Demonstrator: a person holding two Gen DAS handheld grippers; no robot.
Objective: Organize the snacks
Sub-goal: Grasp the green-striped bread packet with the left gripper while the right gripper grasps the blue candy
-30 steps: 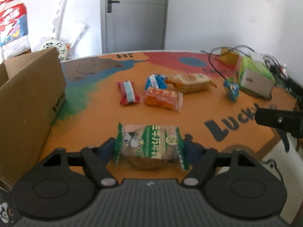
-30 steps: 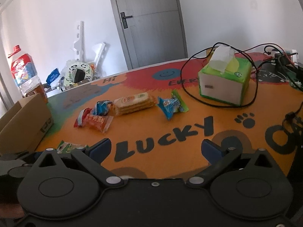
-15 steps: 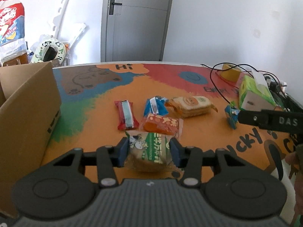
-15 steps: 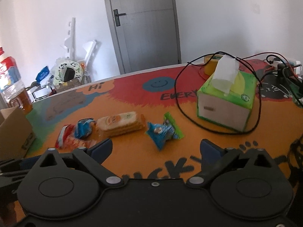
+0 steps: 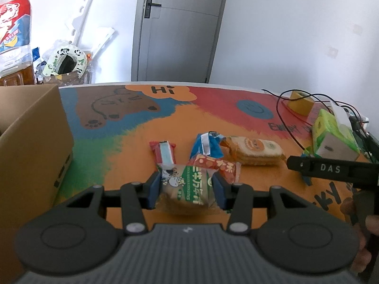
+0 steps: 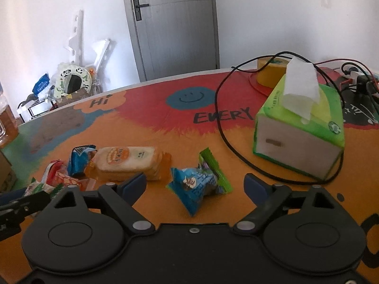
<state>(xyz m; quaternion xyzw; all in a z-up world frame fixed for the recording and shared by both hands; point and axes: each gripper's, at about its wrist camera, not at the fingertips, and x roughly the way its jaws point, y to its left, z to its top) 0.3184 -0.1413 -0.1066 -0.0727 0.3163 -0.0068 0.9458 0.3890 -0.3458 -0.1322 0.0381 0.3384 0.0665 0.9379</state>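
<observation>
My left gripper is shut on a green and white snack packet, lifted a little above the table. Behind it lie a red and blue bar, a blue wrapper, an orange packet and a pale biscuit pack. My right gripper has its jaws closing around a blue and green candy packet, which lies on the table between them untouched. The biscuit pack sits just left of the right gripper's left finger.
An open cardboard box stands at the left on the colourful table. A green tissue box, black and red cables and a yellow tape roll crowd the right. A door and clutter lie beyond.
The left gripper closed on the green packet and lifted it off the table. The right gripper moved forward up to the blue candy packet, and its jaws narrowed.
</observation>
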